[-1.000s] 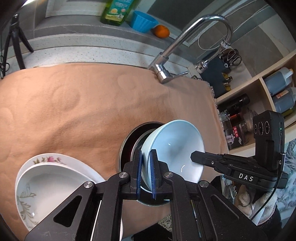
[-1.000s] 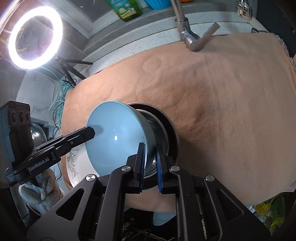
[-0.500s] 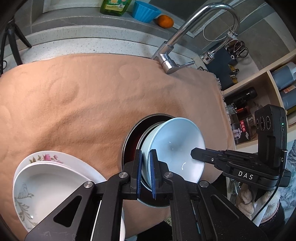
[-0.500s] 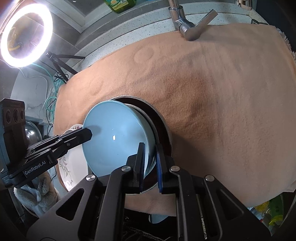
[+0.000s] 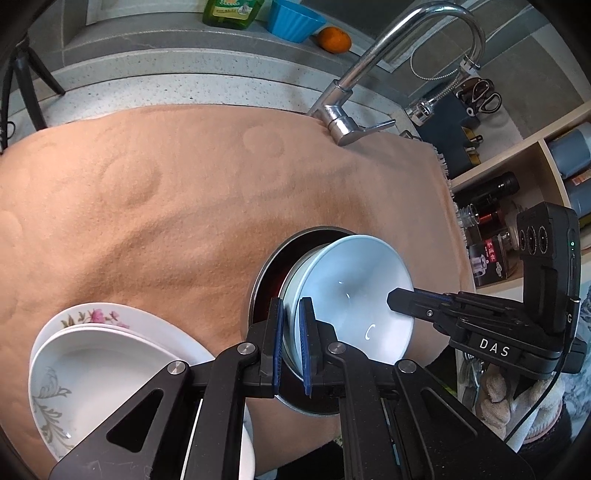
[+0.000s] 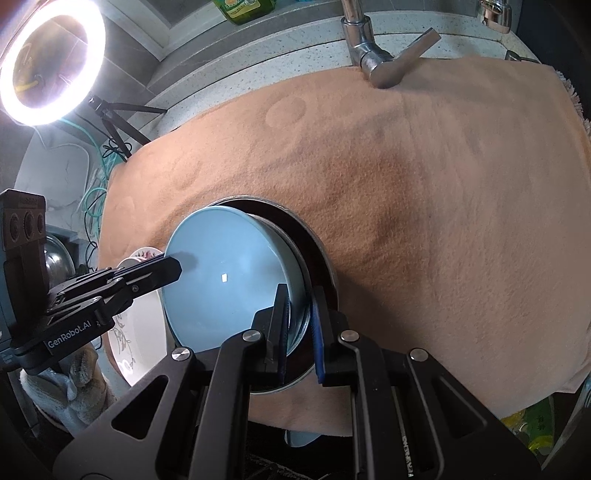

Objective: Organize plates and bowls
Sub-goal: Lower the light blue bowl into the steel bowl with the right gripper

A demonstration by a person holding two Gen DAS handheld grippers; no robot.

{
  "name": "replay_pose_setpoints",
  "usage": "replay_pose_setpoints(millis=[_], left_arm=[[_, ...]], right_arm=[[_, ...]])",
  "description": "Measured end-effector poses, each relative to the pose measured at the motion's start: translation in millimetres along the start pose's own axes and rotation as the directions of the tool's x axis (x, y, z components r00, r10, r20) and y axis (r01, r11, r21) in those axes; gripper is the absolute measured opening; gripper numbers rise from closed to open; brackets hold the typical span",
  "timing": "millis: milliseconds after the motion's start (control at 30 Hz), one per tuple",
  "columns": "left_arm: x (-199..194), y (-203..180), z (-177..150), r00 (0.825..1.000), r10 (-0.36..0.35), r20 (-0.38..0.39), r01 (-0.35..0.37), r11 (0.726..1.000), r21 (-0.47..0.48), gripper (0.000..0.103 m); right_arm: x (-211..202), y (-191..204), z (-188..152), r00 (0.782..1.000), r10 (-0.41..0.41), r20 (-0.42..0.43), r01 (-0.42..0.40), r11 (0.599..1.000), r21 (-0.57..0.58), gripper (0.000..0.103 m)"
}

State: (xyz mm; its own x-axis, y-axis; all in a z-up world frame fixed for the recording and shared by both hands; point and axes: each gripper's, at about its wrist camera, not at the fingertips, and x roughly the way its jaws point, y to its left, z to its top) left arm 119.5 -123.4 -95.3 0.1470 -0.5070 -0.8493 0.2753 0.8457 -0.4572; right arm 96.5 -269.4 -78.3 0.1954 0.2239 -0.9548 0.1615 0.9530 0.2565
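A light blue bowl (image 5: 354,291) sits stacked in a steel-rimmed dark dish (image 5: 266,266) on the tan cloth. My left gripper (image 5: 291,347) is shut on the bowl's near-left rim. My right gripper (image 6: 299,328) straddles the opposite rims of the blue bowl (image 6: 225,280) and the dark dish (image 6: 317,254); its jaws have spread a little and stand slightly apart. Each gripper shows in the other's view, the right one (image 5: 395,295) and the left one (image 6: 173,266). Stacked white floral plates (image 5: 96,354) lie at the lower left.
A tan cloth (image 5: 177,192) covers the counter. A chrome faucet (image 5: 369,74) stands at the back. A soap bottle (image 5: 232,11), blue cup (image 5: 295,22) and orange (image 5: 334,38) sit on the ledge. A shelf with bottles (image 5: 517,184) is right. A ring light (image 6: 48,62) is left.
Both grippers lowered the blue bowl into the dark dish and drew back slightly. The right gripper's jaws widened a little.
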Motion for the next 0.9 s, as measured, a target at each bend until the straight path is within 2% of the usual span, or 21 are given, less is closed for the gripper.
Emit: replay_pose_setpoints(millis=[667,900], left_arm=[[-2,1,1,1.000,-0.013,0.004,0.013,1.000,-0.010,0.007],[-17,10,0,0.999,-0.028,0.039,0.029,0.999,-0.022,0.007]], right_arm=[[-5,-9,-2,0.998,0.063,0.005,-0.063,0.997,0.042,0.011],[-20,-8,-8,0.995,0.054,0.080,-0.054,0.999,0.002,0.011]])
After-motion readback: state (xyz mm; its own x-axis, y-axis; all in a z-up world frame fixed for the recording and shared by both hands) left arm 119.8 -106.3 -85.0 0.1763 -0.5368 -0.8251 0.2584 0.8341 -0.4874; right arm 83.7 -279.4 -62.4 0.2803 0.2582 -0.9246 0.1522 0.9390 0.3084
